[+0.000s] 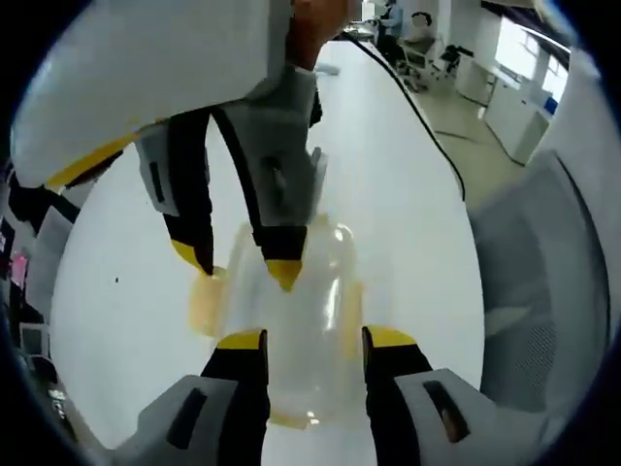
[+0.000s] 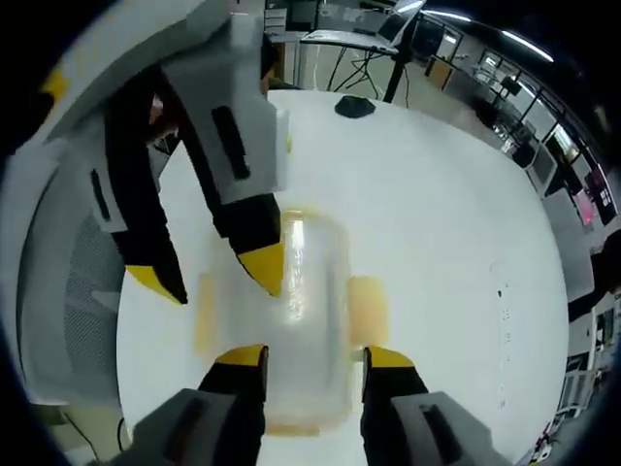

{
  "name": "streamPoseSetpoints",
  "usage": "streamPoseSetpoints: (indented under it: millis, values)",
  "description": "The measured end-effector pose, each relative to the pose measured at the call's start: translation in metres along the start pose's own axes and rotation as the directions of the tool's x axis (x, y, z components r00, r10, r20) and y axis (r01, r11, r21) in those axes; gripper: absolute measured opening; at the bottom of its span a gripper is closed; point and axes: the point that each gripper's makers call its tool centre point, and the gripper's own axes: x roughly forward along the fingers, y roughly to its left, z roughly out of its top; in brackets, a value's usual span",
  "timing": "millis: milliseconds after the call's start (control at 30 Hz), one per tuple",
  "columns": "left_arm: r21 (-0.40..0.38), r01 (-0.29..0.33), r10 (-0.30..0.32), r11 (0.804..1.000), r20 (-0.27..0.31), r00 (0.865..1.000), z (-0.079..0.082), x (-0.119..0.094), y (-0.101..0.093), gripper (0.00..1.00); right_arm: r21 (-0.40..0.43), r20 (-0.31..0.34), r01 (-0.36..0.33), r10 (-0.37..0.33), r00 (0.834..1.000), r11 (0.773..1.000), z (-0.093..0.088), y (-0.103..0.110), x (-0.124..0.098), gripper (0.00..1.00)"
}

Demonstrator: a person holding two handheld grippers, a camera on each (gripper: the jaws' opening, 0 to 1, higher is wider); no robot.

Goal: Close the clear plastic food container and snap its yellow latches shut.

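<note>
A clear plastic container (image 1: 306, 320) lies on the white table (image 1: 388, 175), its lid resting on top. Pale yellow latches (image 1: 204, 309) stick out at its sides and ends. My left gripper (image 1: 315, 338) hovers over the near end, jaws open about as wide as the box. My right gripper (image 1: 239, 266) reaches in from above, open, one yellow tip over the lid and the other by the left latch. In the right gripper view, the container (image 2: 306, 330) lies below my right gripper (image 2: 314, 357), a latch (image 2: 369, 311) juts out on its right, and my left gripper (image 2: 210, 275) comes in opposite.
A grey mesh office chair (image 1: 543, 291) stands close to the table's edge, also seen in the right gripper view (image 2: 68, 291). A black cable (image 1: 417, 116) runs along the table. A dark small object (image 2: 355, 107) lies at the far end.
</note>
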Motion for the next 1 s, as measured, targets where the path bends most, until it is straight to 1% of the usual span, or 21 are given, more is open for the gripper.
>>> streamPoseSetpoints:
  millis: [67,133,200,233,300,567,700,733,833,1000]
  values:
    - [0.016,-0.006,0.006,1.000,-0.007,1.000,-0.002,0.001,-0.001,0.39,0.011,0.004,0.000,0.000,1.000,1.000,0.001,-0.003,0.000,0.39]
    - [0.024,-0.016,0.017,1.000,-0.009,1.000,-0.003,0.002,-0.001,0.39,0.001,0.003,-0.006,0.006,1.000,1.000,0.001,-0.003,0.000,0.40]
    - [0.025,-0.010,0.011,1.000,-0.007,1.000,-0.003,0.003,-0.004,0.43,0.001,0.001,-0.013,0.013,1.000,1.000,0.001,-0.003,0.001,0.40]
    - [0.021,-0.023,0.023,1.000,-0.003,1.000,-0.003,0.004,-0.003,0.43,-0.002,0.001,-0.017,0.017,1.000,1.000,0.001,-0.003,0.001,0.40]
    - [0.044,-0.032,0.033,0.999,-0.008,0.999,-0.005,0.005,-0.004,0.43,0.002,0.000,-0.026,0.026,1.000,1.000,0.001,-0.003,0.001,0.41]
    - [0.057,-0.055,0.056,0.997,-0.023,0.998,-0.008,0.010,-0.006,0.44,0.014,-0.004,-0.082,0.082,0.997,0.997,0.000,-0.003,0.003,0.41]
    - [0.061,-0.061,0.062,0.996,-0.020,0.998,-0.010,0.013,-0.009,0.44,0.017,-0.010,-0.105,0.106,0.994,0.994,0.000,-0.004,0.005,0.41]
    - [0.062,-0.066,0.067,0.996,-0.004,0.998,-0.009,0.013,-0.009,0.45,0.014,-0.013,-0.113,0.113,0.994,0.994,0.000,-0.004,0.005,0.41]
    - [0.061,-0.077,0.077,0.995,-0.001,0.997,-0.010,0.013,-0.007,0.44,0.021,-0.015,-0.137,0.138,0.990,0.990,0.000,-0.003,0.006,0.41]
    - [0.069,-0.092,0.091,0.993,0.018,0.996,-0.011,0.014,-0.009,0.46,0.027,-0.009,-0.170,0.170,0.985,0.985,-0.001,-0.003,0.007,0.41]
